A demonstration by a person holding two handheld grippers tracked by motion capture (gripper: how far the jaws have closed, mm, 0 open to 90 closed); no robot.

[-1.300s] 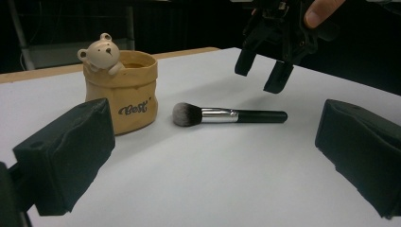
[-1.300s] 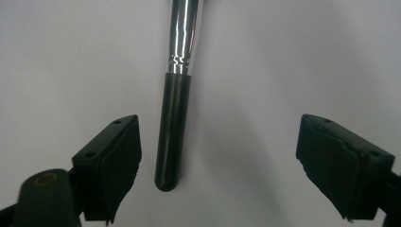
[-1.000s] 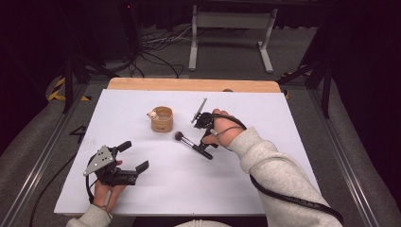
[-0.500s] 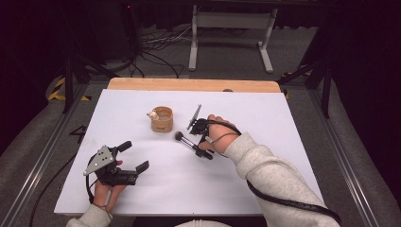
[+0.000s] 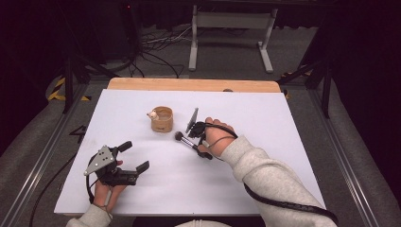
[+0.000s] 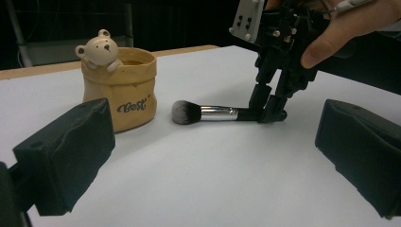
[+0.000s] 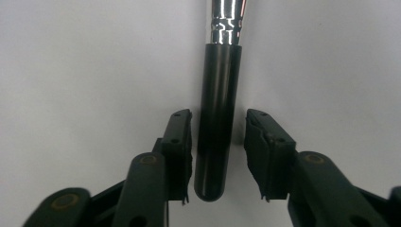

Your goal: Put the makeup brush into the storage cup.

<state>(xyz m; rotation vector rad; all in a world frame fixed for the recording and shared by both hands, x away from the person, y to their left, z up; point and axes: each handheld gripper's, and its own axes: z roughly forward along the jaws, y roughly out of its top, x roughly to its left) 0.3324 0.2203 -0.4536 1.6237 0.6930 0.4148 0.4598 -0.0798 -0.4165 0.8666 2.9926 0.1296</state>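
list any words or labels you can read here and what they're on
"Best": dark script on the front of the tan bag-shaped cup with the bear figure on its rim, read in the left gripper view.
In the high view the cup's lettering is too small to read.
No other text is visible.

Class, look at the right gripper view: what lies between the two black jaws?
The brush's black handle lies between the jaws of the right gripper, on the white table. The right gripper view shows a gap either side.
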